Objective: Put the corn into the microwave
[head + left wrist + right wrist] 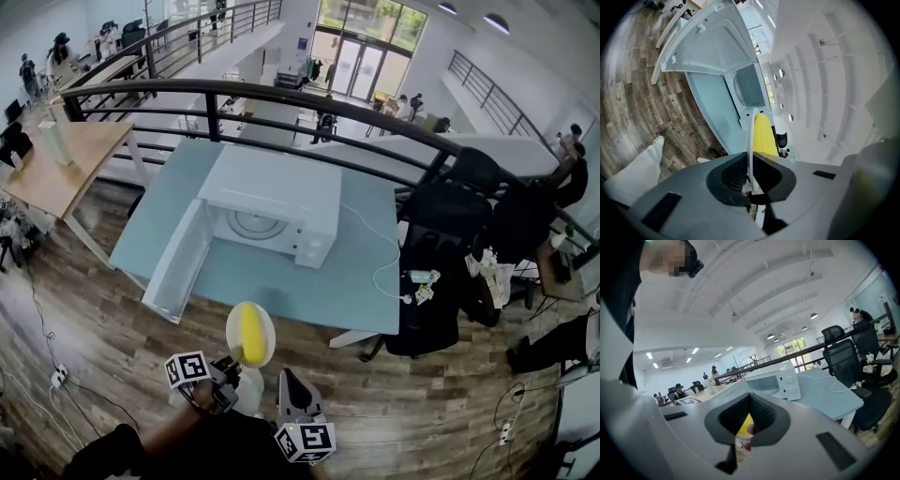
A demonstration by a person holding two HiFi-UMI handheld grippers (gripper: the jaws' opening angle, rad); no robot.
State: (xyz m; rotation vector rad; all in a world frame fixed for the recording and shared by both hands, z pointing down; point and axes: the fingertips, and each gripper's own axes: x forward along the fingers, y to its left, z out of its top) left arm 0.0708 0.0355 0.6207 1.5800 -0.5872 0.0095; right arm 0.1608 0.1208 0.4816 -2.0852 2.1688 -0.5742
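The left tongs [751,162] are pinched narrow on the rim of a white plate [238,322], which is held on edge. The corn [251,337] lies against the plate's face, just past the tips. The right tongs [747,422] are close beside the left pair, drawn nearly together, with nothing gripped between them.

Ahead of both pairs stands the pale blue counter [281,281], its near edge a little beyond the plate, with bare wooden floor [112,337] in between. The microwave [272,192] sits further ahead on the counter. Its door [178,258] is swung out towards the left tongs' side and reaches the counter's near edge. The cavity [253,225] faces the tongs with open counter in front of it.

On the right tongs' side a white cable [380,272] trails across the counter, and black office chairs [441,234] crowd its end. A dark railing [281,98] runs behind the counter.
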